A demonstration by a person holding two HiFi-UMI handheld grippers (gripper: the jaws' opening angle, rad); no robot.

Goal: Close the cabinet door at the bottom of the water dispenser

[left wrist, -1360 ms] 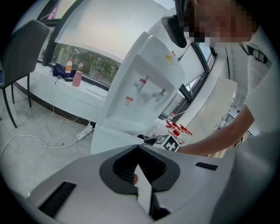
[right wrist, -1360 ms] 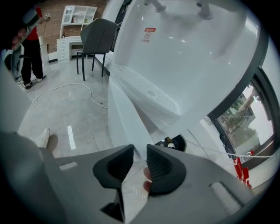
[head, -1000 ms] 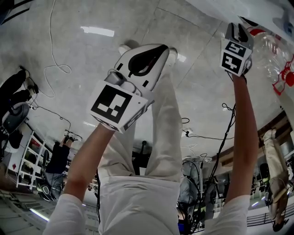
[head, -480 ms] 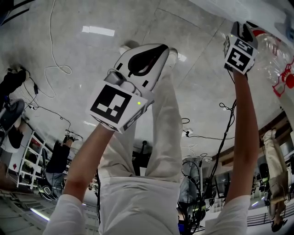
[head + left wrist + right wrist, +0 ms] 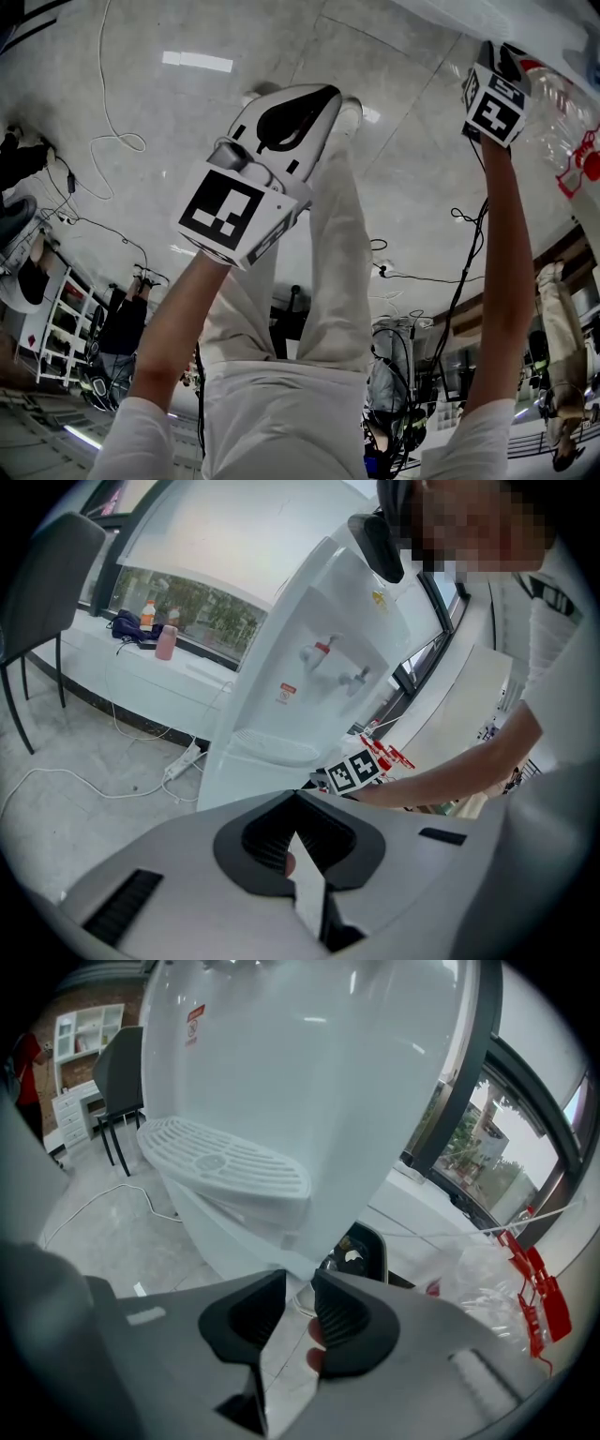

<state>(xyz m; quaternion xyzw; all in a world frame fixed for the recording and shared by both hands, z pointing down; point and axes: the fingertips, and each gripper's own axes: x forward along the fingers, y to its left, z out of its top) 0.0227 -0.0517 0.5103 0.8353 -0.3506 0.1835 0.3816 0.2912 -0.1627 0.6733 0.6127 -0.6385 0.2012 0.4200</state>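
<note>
Right gripper [image 5: 495,58] had edged toward the frame's upper right, its jaws slightly apart and empty. Left gripper [image 5: 296,797] had its jaws together, also empty.

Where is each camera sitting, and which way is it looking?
Head view: on the person's head, looking down at the floor; trousers, left gripper, right gripper show.
Left gripper view: on that gripper, facing the water dispenser; right arm shows.
Right gripper view: on that gripper, facing the drip tray; its parted jaws show.
Both gripper views show the water dispenser.
</note>
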